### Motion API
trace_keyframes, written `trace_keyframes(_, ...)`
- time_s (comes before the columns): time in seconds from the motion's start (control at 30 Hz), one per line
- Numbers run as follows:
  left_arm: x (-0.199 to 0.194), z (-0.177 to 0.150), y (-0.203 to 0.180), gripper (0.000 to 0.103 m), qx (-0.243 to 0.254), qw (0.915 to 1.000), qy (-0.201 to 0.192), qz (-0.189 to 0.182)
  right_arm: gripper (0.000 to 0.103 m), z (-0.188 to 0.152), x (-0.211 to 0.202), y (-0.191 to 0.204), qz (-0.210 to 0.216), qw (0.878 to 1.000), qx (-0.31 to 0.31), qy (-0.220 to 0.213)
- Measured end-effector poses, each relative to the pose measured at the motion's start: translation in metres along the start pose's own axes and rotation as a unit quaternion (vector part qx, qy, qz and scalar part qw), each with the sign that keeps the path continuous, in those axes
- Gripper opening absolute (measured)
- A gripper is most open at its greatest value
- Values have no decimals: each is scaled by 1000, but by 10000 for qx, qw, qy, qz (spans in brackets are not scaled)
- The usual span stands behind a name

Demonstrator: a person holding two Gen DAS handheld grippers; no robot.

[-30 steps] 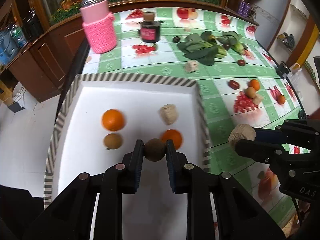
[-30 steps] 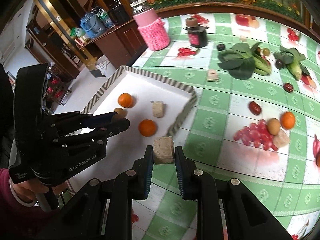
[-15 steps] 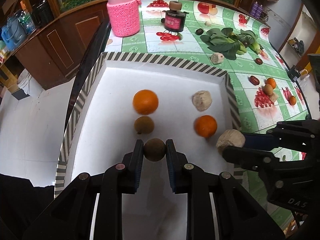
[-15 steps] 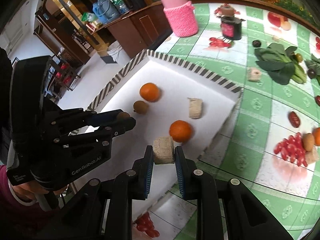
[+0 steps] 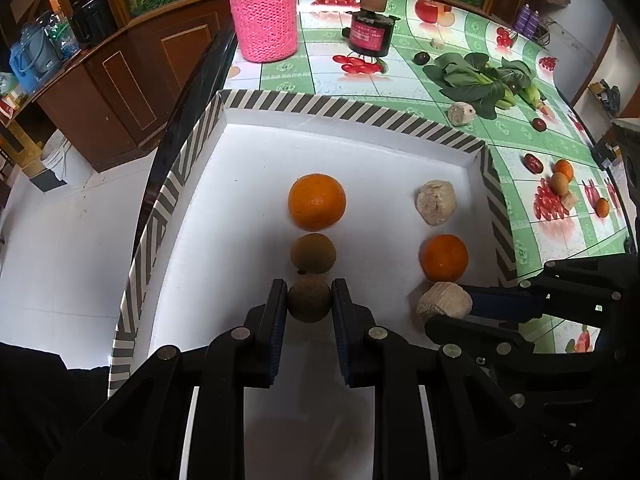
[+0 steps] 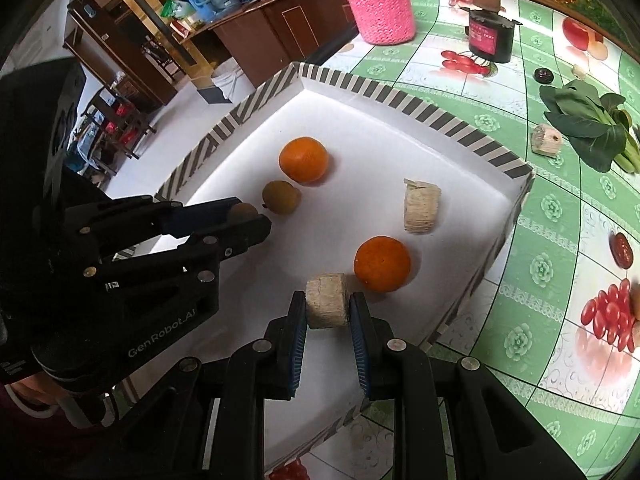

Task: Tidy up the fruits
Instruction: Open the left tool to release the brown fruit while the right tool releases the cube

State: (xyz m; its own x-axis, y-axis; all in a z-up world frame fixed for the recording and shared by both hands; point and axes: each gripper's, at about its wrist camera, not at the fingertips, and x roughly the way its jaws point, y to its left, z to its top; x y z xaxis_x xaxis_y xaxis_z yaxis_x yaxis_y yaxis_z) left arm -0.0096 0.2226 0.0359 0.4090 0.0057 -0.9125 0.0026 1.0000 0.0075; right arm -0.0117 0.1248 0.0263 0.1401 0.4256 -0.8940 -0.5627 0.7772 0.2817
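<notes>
Two grippers hold fruit over the striped-rimmed tray [image 5: 352, 110]: left gripper [image 5: 309, 300] a brown ball [image 5: 309, 303], right gripper [image 6: 327, 307] a tan chunk [image 6: 326, 300].

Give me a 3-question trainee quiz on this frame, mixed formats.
1. True or false: the left tool is shut on a brown round fruit.
2. How many oranges lie in the striped tray?
3. The right tool holds: A) an orange, B) a beige cut chunk, C) nothing.

Key: 1 true. 2 two: far orange, near orange. 3 B.
</notes>
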Motion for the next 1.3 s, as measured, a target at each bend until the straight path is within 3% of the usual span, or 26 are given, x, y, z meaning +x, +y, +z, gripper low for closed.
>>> trace_keyframes(0.5, 7, -1, 5, 20, -73, 9999, 39, 110, 25, 2, 11, 3, -124, 9999, -43, 56)
trace_keyframes(0.67, 7, 0, 6, 21, -114, 9998, 73, 128, 33, 3, 0, 1, -159, 9999, -25, -3)
trace_keyframes(0.7, 6, 1, 6, 22, -107, 9998, 58, 155, 33, 3, -3, 1, -158, 9999, -13, -33)
trace_keyframes(0.73, 5, 1, 5, 31, -99, 9998, 44, 180, 34, 3, -8, 1, -158, 9999, -2, -71)
trace_keyframes(0.77, 3, 2, 4, 47, -87, 9997, 14, 222, 36, 2, -13, 0, -167, 9998, 3, -118)
trace_keyframes(0.83, -2, 5, 3, 65, -107, 9996, -77, 257, 39, 2, -24, -2, -199, 9995, 27, -229)
trace_keyframes(1.1, -16, 14, -8, 65, 39, 9989, -321, 350, 48, 3, -73, -11, -334, 9969, 127, -698)
trace_keyframes(1.3, -23, 19, -19, 65, 1, 9990, -400, 192, 51, -6, -91, -28, -515, 9952, 237, -799)
